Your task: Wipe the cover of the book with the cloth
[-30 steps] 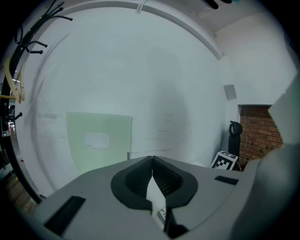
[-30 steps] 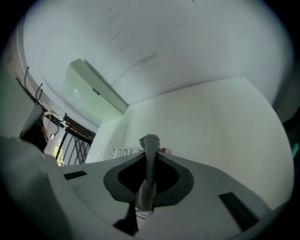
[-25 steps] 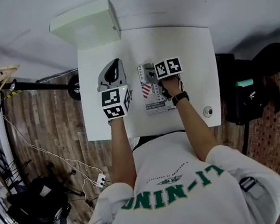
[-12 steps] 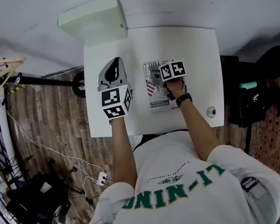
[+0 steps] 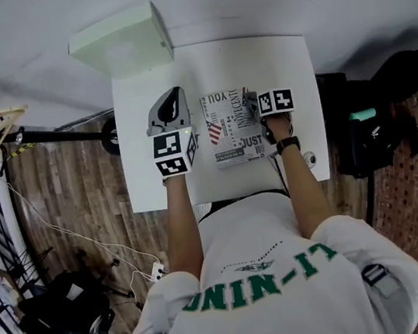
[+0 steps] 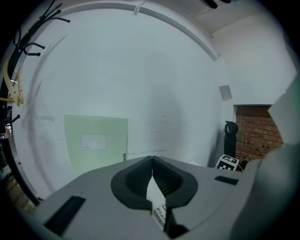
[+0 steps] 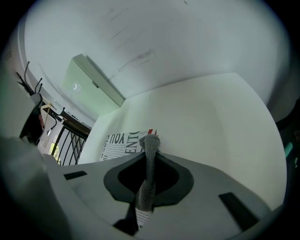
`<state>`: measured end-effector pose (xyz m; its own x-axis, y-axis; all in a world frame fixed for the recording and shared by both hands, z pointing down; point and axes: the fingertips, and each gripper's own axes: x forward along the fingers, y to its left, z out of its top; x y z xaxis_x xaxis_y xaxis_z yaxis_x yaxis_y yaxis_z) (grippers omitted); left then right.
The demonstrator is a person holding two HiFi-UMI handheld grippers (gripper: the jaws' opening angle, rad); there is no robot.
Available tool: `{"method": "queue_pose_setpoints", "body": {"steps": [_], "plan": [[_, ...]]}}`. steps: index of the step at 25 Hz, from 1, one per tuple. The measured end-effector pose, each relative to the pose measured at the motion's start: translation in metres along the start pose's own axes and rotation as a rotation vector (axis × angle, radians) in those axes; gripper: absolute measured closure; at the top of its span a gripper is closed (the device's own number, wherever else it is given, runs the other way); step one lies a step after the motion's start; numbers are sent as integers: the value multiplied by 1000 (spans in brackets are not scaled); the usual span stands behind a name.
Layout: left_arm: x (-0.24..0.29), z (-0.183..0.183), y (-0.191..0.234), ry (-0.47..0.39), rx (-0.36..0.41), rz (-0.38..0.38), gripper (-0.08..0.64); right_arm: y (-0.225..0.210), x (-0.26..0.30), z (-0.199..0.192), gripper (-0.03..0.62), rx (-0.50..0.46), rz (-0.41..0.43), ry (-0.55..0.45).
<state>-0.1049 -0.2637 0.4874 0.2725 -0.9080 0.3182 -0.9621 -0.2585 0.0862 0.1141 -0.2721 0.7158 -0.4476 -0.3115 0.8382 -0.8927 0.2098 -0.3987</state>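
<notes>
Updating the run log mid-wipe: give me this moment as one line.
right gripper: shut on grey knitted cloth, at right edge of black-and-white printed book | left gripper: shut, empty, left of book

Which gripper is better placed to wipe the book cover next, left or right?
Right. The right gripper is shut on the grey cloth, at the right edge of the book. The left gripper is shut on nothing, at the book's left side.
</notes>
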Motion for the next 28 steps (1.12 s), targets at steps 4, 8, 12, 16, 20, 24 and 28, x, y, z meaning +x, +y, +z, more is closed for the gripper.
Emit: {"method": "queue_pose_setpoints", "body": {"steps": [4, 8, 12, 16, 20, 24, 28], "plan": [[-4, 0, 4, -5, -1, 11, 545, 0, 1, 0, 558, -35, -28, 13], [-11, 1, 14, -9, -9, 31, 545, 36, 5, 2, 558, -17, 63, 8], [-18, 4, 22, -15, -12, 52, 545, 129, 27, -16, 558, -69, 284, 82], [-24, 3, 24, -13, -10, 63, 545, 151, 52, -41, 558, -157, 262, 154], [-25, 0, 27, -7, -10, 68, 545, 146, 56, -43, 560, -116, 273, 148], [-23, -3, 25, 1, -7, 62, 545, 133, 49, -42, 560, -91, 281, 131], [-16, 0, 18, -1, -3, 47, 545, 114, 40, -40, 560, -80, 270, 119]]}}
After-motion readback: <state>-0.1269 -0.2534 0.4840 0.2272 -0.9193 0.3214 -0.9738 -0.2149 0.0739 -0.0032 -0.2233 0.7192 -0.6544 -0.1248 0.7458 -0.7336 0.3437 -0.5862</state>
